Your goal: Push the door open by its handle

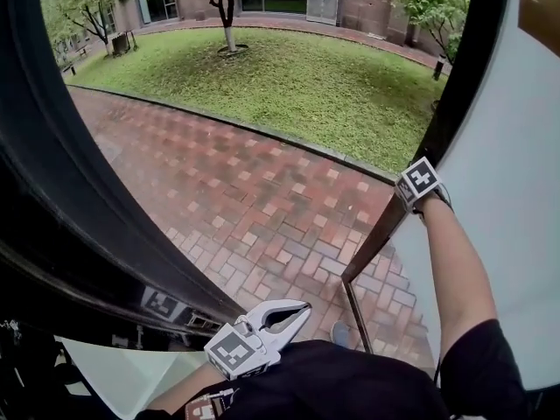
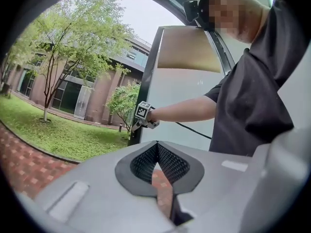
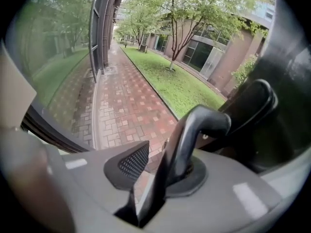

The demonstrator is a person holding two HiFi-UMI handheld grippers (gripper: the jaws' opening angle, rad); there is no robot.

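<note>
The door (image 1: 503,234) stands swung outward, its dark edge slanting down toward the threshold, with the brick path (image 1: 262,199) and the lawn (image 1: 289,77) lying beyond it. The right gripper (image 3: 163,154) is at that edge of the door, about halfway up, reached there on an outstretched arm. Its jaws are parted around the door handle (image 3: 197,130). The dark curved lever lies against the right-hand jaw, while a slit of brick shows between it and the meshed pad (image 3: 130,163) of the other jaw, so the claw is released rather than clenched on it. The left gripper (image 2: 157,143) hangs well back from the door, low by the person's body, its tips pinched together on nothing.
</note>
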